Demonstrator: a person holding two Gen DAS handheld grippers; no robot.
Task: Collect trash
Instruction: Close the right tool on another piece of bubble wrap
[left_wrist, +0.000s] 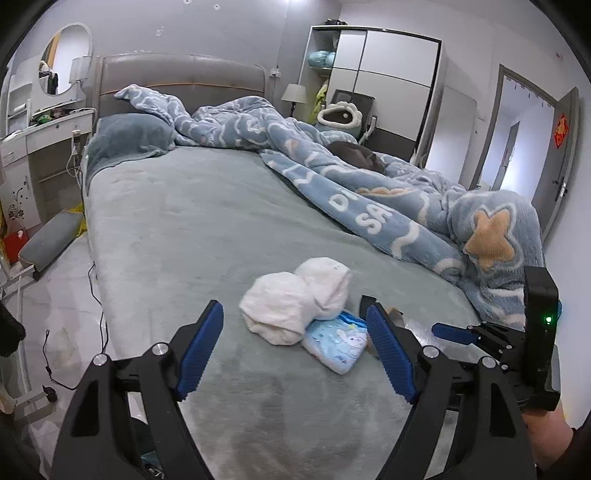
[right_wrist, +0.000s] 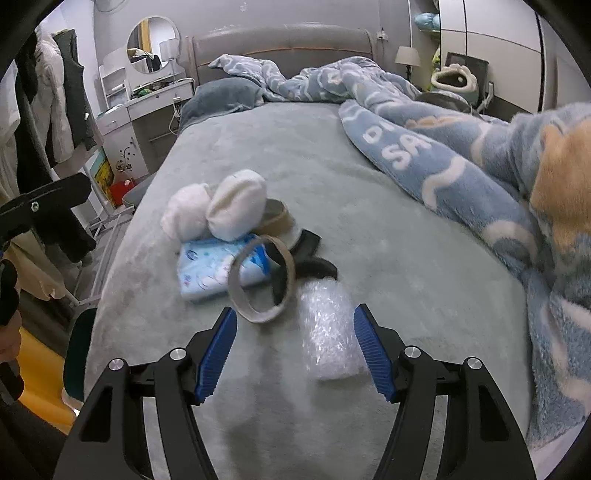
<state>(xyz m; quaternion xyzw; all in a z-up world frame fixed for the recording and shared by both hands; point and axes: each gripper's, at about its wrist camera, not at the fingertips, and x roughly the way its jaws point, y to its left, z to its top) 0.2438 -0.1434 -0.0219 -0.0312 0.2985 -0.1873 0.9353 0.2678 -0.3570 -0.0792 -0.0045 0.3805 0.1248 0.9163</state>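
A heap of trash lies on the grey-green bed near its foot. Two white rolled bundles (left_wrist: 295, 302) (right_wrist: 218, 210) rest against a light blue printed pack (left_wrist: 338, 345) (right_wrist: 218, 267). In the right wrist view an empty cardboard tape ring (right_wrist: 262, 282) leans on the pack, a second tape roll (right_wrist: 275, 218) and a black item (right_wrist: 314, 258) lie behind, and a bubble-wrap piece (right_wrist: 328, 332) lies nearest. My left gripper (left_wrist: 295, 354) is open, just short of the bundles. My right gripper (right_wrist: 295, 354) is open, its right finger beside the bubble wrap; it also shows in the left wrist view (left_wrist: 454, 332).
A crumpled blue fleece blanket (left_wrist: 388, 199) (right_wrist: 461, 158) covers the bed's right side, with a dark animal (left_wrist: 354, 155) lying on it. A dresser with a round mirror (left_wrist: 48, 122) stands left of the bed. Cables (left_wrist: 74, 354) trail on the floor at left.
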